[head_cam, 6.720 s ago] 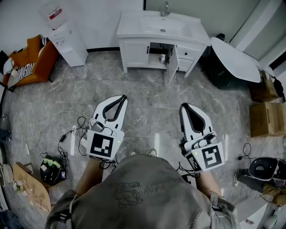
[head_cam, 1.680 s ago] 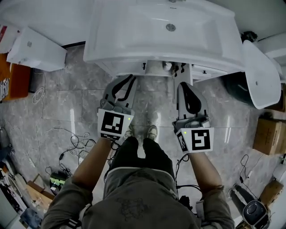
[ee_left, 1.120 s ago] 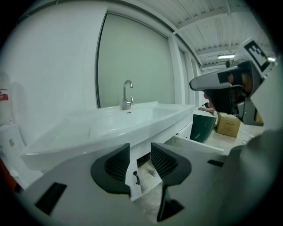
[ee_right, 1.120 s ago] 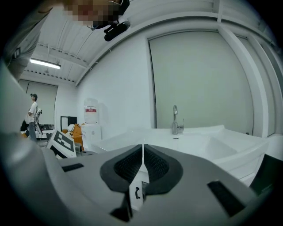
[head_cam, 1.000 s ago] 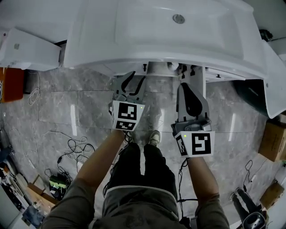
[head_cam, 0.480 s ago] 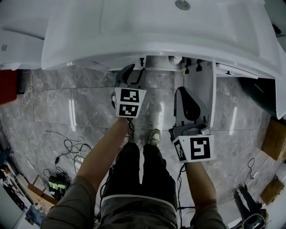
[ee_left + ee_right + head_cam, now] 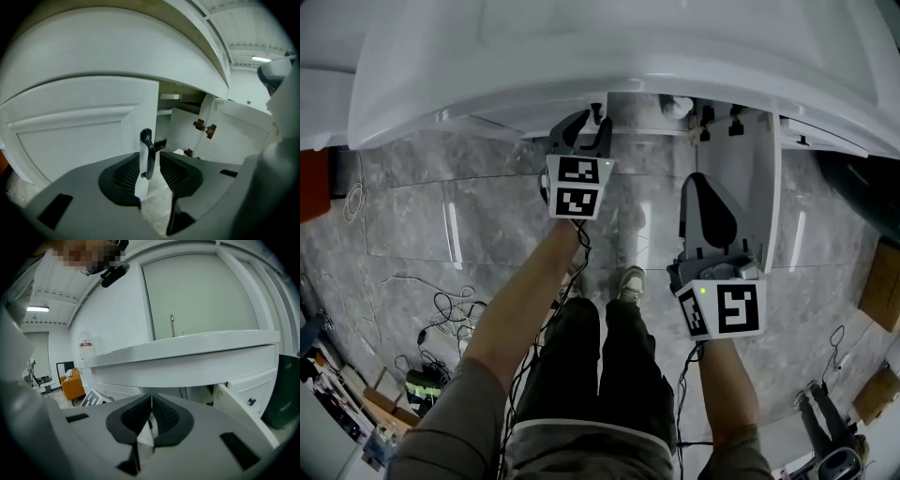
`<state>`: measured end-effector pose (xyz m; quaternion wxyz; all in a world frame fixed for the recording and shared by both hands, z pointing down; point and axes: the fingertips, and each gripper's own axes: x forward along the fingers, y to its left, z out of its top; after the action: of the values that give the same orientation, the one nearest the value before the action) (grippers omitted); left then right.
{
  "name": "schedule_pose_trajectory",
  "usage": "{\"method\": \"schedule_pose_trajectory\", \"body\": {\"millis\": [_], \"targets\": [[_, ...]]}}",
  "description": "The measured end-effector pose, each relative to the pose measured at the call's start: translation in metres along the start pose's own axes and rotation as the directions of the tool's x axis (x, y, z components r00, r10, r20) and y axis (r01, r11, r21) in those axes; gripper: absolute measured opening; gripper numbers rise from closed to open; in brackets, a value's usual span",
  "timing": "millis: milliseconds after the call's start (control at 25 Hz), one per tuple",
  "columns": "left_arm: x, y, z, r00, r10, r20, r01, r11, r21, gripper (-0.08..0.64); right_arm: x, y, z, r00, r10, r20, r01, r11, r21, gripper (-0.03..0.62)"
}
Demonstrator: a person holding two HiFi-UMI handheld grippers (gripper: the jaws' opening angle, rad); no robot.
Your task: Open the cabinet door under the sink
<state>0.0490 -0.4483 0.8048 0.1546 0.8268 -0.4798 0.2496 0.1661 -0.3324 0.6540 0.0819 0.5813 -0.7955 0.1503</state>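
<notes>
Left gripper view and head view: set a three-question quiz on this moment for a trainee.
1. True or false: the black handle of the left door stands between the open jaws of the left gripper.
2. Which cabinet door is swung open? A: left door. B: right door.
3. Fill in: the jaws of the right gripper are ____.
Key: 1 true; 2 B; 3 shut, with nothing between them.
</notes>
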Motion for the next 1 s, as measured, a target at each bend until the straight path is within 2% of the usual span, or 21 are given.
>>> {"method": "schedule_pose_trajectory", "body": {"millis": [120, 240, 480, 680, 840, 1000], "targets": [[0.004, 0.001, 0.002, 1.000, 0.001, 0.016, -0.001, 1.000, -0.007, 0.133, -0.002, -0.001, -0.012, 1.000, -0.008, -0.016, 0.008, 1.000, 0.014, 0.032], [0.006, -0.001, 0.002, 1.000, -0.016, 0.022, 0.016, 1.000, -0.007, 0.058, -0.007, 0.001, -0.023, 0.999, -0.008, -0.041, 0.009, 1.000, 0.024, 0.032], [0.000, -0.005, -0.003, 0.998, -0.049, 0.029, 0.048, 0.998, 0.043, 0.054, -0.014, 0.009, -0.038, 0.997, -0.008, -0.081, 0.013, 0.998, 0.057, 0.032], [-0.016, -0.016, -0.015, 0.993, -0.111, 0.040, 0.107, 0.991, 0.078, 0.052, -0.016, 0.024, -0.050, 0.993, 0.020, -0.119, -0.012, 0.998, 0.062, 0.032], [-0.044, -0.025, -0.035, 0.982, -0.178, 0.063, 0.168, 0.976, 0.136, 0.052, -0.018, 0.045, -0.059, 0.987, 0.055, -0.152, -0.046, 0.997, 0.068, 0.032], [-0.076, -0.032, -0.057, 0.960, -0.271, 0.069, 0.251, 0.944, 0.215, 0.052, -0.020, 0.069, -0.070, 0.978, 0.093, -0.189, -0.085, 0.995, 0.052, 0.032]]}}
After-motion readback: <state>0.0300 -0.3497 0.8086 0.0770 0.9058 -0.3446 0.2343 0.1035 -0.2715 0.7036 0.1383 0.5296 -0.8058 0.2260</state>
